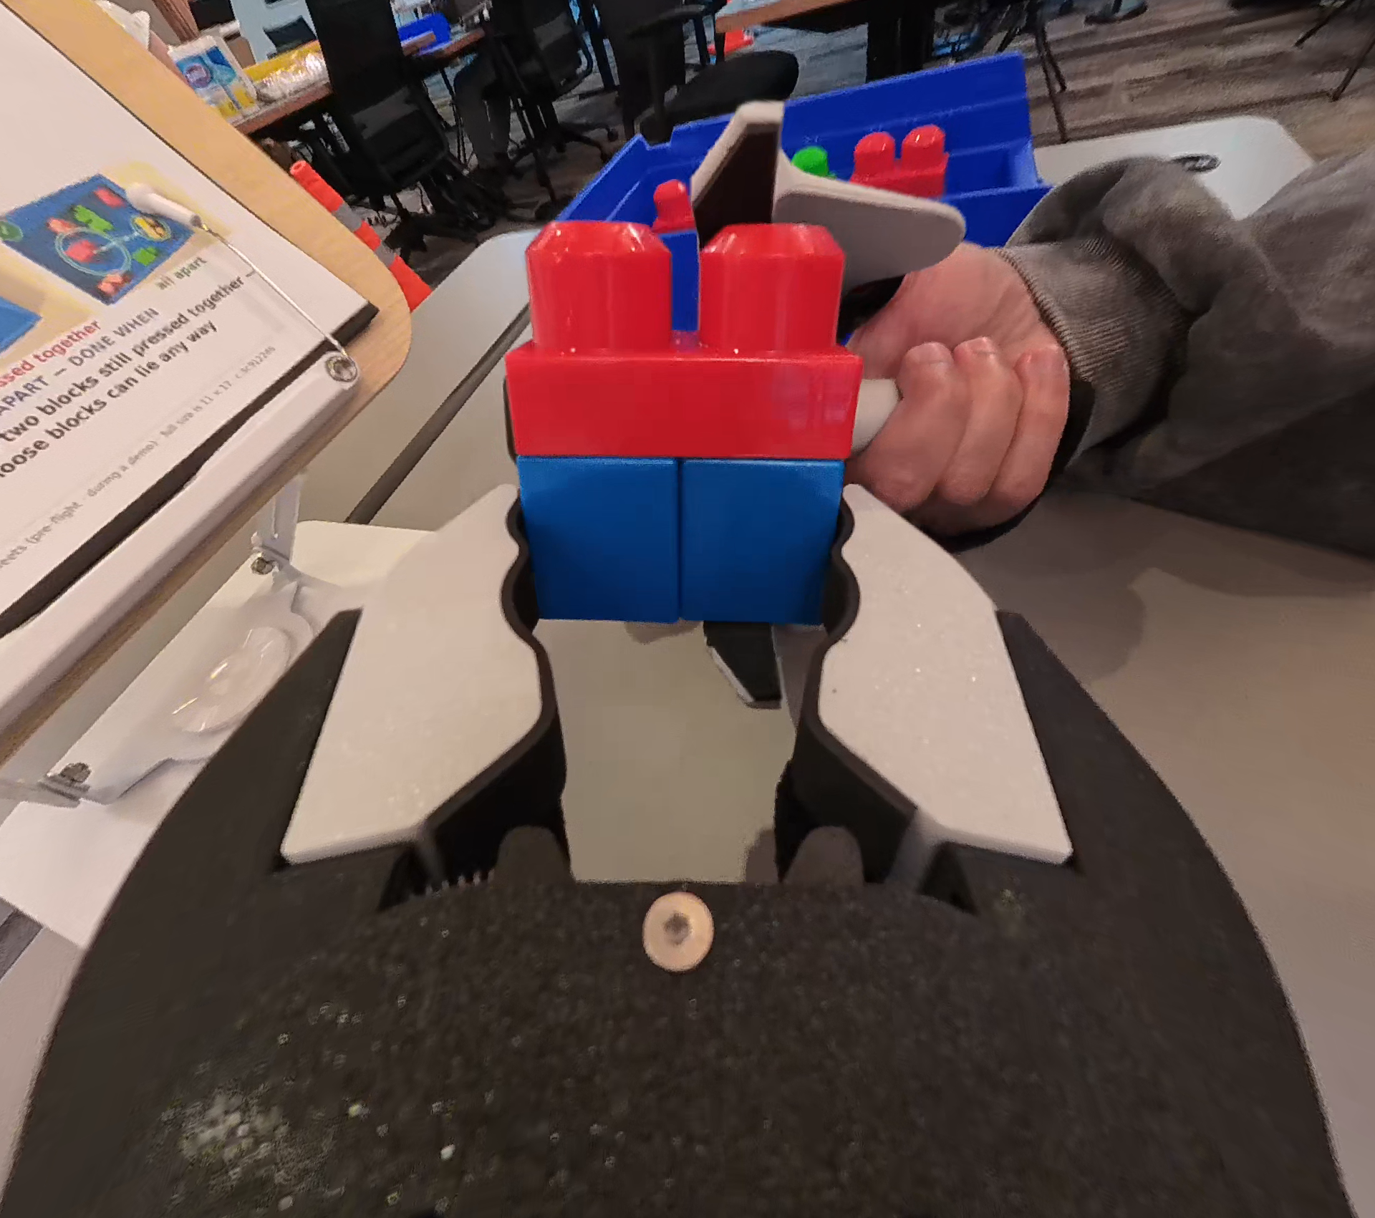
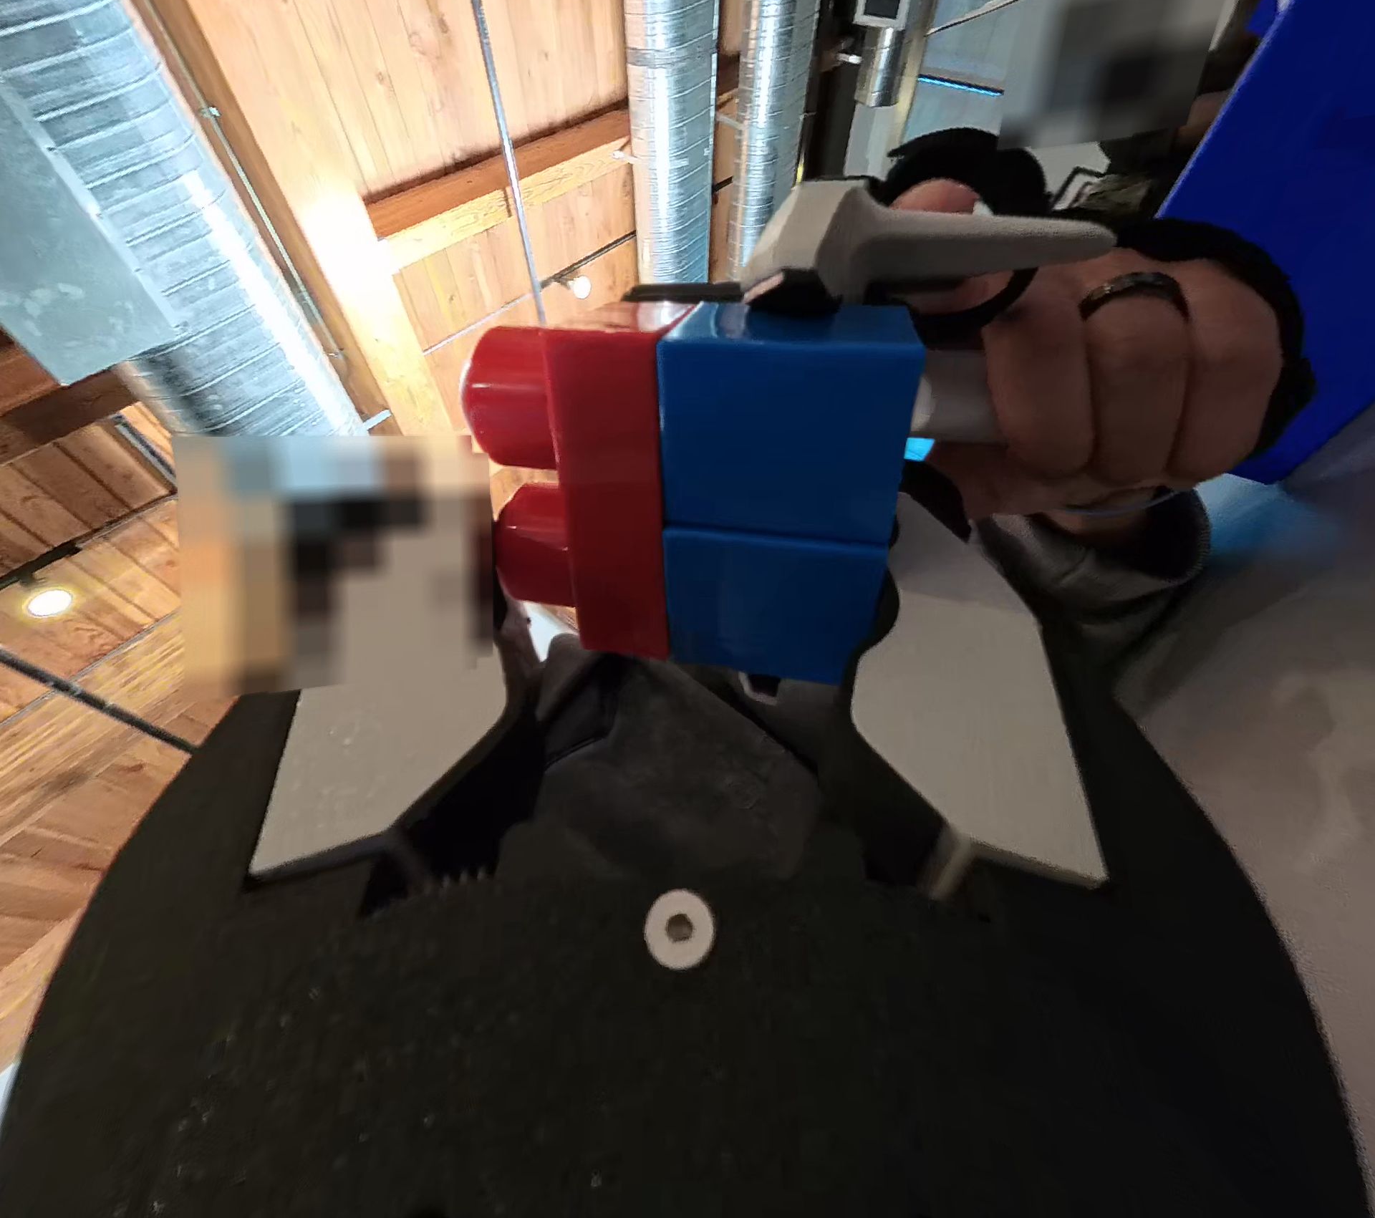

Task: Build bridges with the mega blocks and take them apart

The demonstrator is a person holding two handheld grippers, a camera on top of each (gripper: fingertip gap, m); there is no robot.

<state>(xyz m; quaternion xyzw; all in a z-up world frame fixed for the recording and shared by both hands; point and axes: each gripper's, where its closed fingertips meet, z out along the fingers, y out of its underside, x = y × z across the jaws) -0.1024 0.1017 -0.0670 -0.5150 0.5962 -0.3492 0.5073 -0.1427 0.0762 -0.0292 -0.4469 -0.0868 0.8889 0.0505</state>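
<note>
Left wrist view: left tool (image 1: 678, 542) clamps the two blue blocks (image 1: 678, 539) under a red block (image 1: 681, 356), held above the desk (image 1: 1161, 661). Right tool (image 1: 751, 408) grips the same stack; blue bin (image 1: 989, 111) behind.

Black hand-held gripper (image 1: 681, 542) with pale grey fingers (image 1: 431, 676), one silver screw (image 1: 677, 931); grey sleeve (image 1: 1190, 327).

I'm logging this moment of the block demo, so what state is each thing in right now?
red block: pressed onto the two blue blocks, studs up.
blue blocks: side by side, joined under the red one, off the table.
left gripper: shut on the blue blocks.
right gripper: jaws around the stack; grip unclear.
blue bin: open, loose blocks inside.
</note>
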